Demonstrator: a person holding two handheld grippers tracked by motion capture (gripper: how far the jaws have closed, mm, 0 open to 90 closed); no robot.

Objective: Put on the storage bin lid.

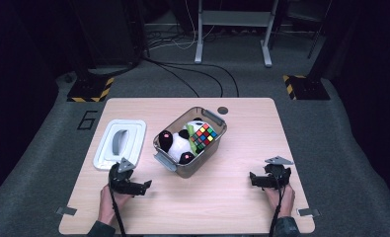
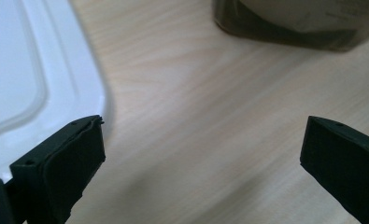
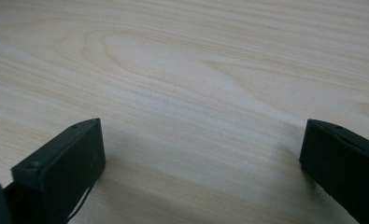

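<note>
A clear plastic box (image 1: 213,118) stands at the table's middle, holding a panda plush (image 1: 178,143) and a colour cube (image 1: 204,135). Its white lid (image 1: 133,129) lies flat to the left. My left gripper (image 1: 133,183) rests low on the table just in front of the lid, jaws wide open with nothing between them; the lid's corner (image 2: 42,84) and the box's base (image 2: 294,32) appear in the left gripper view. My right gripper (image 1: 262,177) sits near the front right, open over bare wood (image 3: 182,93).
The wooden table (image 1: 232,197) has free room in front of the box and between the grippers. A small dark round hole (image 1: 223,110) sits at the back edge. Beyond lie grey floor, cables and stand legs.
</note>
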